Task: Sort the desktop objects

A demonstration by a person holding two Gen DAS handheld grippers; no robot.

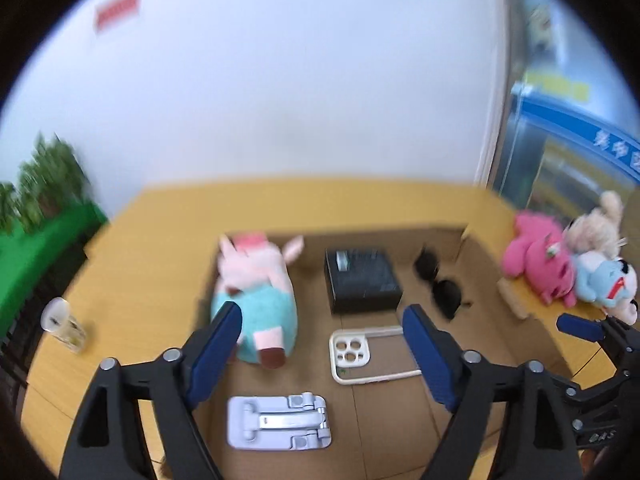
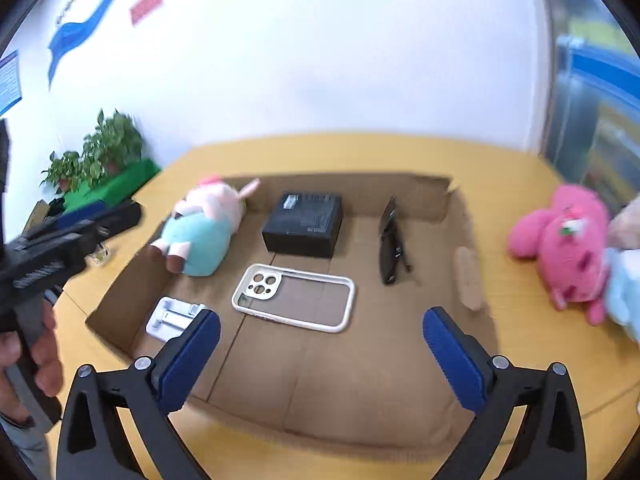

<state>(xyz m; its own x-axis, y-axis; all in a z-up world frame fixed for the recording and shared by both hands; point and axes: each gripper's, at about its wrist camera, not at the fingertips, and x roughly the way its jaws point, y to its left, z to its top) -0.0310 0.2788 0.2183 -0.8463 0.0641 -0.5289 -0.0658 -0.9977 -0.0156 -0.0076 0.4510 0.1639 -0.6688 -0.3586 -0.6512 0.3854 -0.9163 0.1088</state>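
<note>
A shallow cardboard box (image 1: 384, 412) (image 2: 332, 392) lies on the yellow table. In it are a pink-and-teal plush pig (image 1: 256, 300) (image 2: 204, 232), a black box (image 1: 360, 280) (image 2: 306, 224), a white phone case (image 1: 368, 354) (image 2: 294, 296), a pale folded phone stand (image 1: 280, 422) (image 2: 172, 318) and black sunglasses (image 1: 440, 284) (image 2: 392, 240). My left gripper (image 1: 322, 344) is open and empty above the box, near the pig. My right gripper (image 2: 322, 352) is open and empty above the box's near part. It also shows in the left wrist view (image 1: 584, 328).
A pink plush (image 1: 540, 264) (image 2: 568, 240), a beige plush (image 1: 596, 228) and a light blue plush (image 1: 604, 280) lie on the table right of the box. A small clear bottle (image 1: 66, 328) stands left of it. Green plants (image 2: 96, 152) stand at the far left.
</note>
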